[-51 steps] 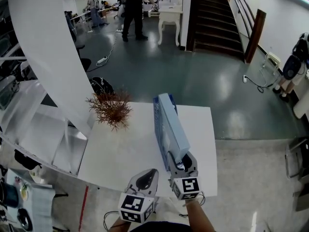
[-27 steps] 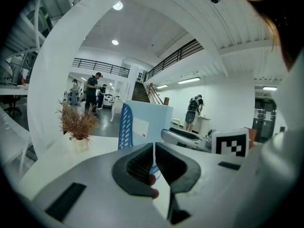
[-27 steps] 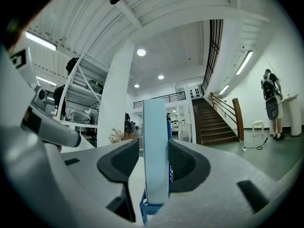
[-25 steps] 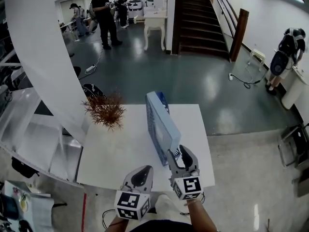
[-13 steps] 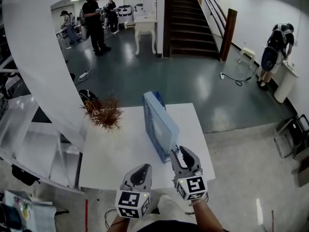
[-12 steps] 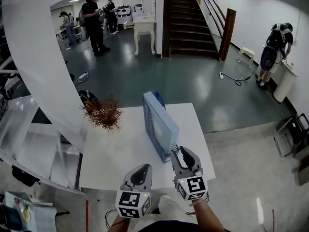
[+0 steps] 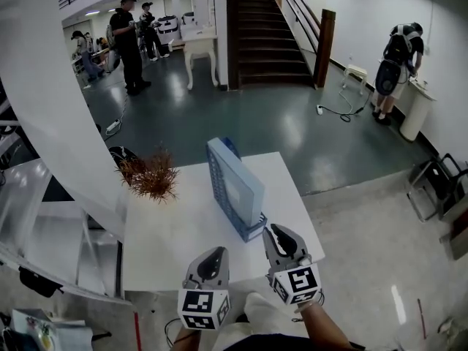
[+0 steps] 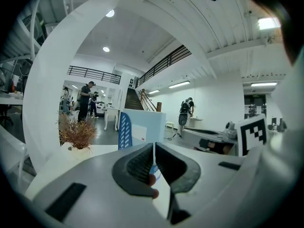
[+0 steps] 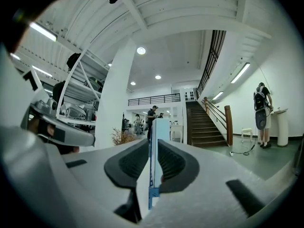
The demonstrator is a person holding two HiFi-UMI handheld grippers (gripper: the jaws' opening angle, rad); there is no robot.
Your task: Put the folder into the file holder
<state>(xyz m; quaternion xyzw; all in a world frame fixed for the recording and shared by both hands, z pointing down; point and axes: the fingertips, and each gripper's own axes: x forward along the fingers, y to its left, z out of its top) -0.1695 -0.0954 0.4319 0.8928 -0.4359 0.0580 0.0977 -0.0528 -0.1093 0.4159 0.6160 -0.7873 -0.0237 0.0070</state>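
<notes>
Twigs of a dried reddish plant (image 7: 151, 178) stand at the left edge of the white desk (image 7: 175, 232). Nearer the person, the left tool (image 7: 213, 256) hangs over the desk's near edge, its jaws pressed together with nothing between them. At the middle of the desk stands the blue file holder (image 7: 215, 168). The light blue folder (image 7: 240, 189) sits upright inside it, rising above the holder's low front end. Just beside that front end, but apart from it, is the right tool (image 7: 281, 234). Its jaws have just been closing and leave a narrow slit that grips nothing, the folder showing edge-on beyond it.
</notes>
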